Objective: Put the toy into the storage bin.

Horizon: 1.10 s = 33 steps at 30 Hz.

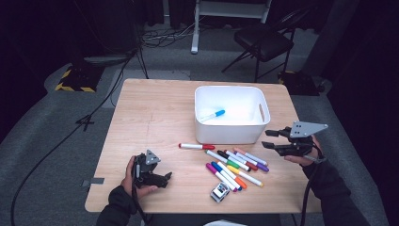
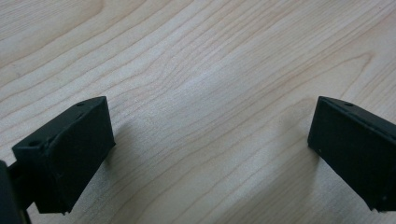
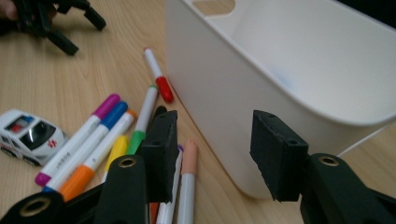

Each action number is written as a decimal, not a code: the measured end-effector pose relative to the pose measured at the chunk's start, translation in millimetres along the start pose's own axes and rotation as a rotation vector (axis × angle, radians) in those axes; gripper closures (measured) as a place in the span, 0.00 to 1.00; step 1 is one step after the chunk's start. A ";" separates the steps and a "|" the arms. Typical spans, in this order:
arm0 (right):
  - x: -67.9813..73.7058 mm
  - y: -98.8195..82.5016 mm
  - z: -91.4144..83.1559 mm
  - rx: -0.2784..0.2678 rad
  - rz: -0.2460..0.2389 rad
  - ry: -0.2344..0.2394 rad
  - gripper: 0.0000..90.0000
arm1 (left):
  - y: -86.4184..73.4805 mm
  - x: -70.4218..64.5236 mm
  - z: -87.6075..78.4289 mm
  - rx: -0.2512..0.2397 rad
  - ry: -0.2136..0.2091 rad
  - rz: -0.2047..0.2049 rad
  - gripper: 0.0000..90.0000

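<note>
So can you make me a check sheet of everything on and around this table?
Surface: wooden table, mostly bare on its left half.
Job's things: white bin with one blue marker inside; a red marker lies alone by the bin's front; a cluster of loose markers lies beside it.
Clutter: small toy car near the front edge.
Grippers: left hand-held gripper rests low on the table, jaws apart, empty; right hand-held gripper sits beside the bin, jaws apart, empty.
Cables: black cables on the floor at left.
Surroundings: grey floor, black folding chair behind the table.
</note>
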State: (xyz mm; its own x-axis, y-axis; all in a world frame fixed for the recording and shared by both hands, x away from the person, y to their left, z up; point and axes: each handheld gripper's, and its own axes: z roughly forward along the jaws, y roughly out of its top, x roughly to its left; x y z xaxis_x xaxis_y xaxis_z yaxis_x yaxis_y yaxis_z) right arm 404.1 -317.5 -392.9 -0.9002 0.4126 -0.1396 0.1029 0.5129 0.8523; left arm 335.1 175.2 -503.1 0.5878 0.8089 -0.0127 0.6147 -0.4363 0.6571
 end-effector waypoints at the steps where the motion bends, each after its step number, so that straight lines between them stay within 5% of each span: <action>1: 1.2 -5.3 1.8 0.016 0.002 0.001 0.59 | 0.0 0.0 0.0 0.000 0.000 0.000 0.01; 14: 5.8 -41.7 55.9 0.110 0.034 0.054 0.66 | -0.1 -0.3 0.3 0.001 -0.006 -0.004 0.01; 33: 2.1 -47.3 100.8 0.177 0.073 0.110 0.74 | -0.1 -0.3 0.3 0.000 -0.006 -0.005 0.01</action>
State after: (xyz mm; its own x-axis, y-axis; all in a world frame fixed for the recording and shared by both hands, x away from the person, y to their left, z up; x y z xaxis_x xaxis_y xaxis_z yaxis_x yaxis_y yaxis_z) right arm 440.0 -265.0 -484.3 -0.9275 0.3736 -0.0168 0.2334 0.6133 0.7546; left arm 335.0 174.9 -503.4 0.5879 0.8087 -0.0198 0.6174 -0.4328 0.6569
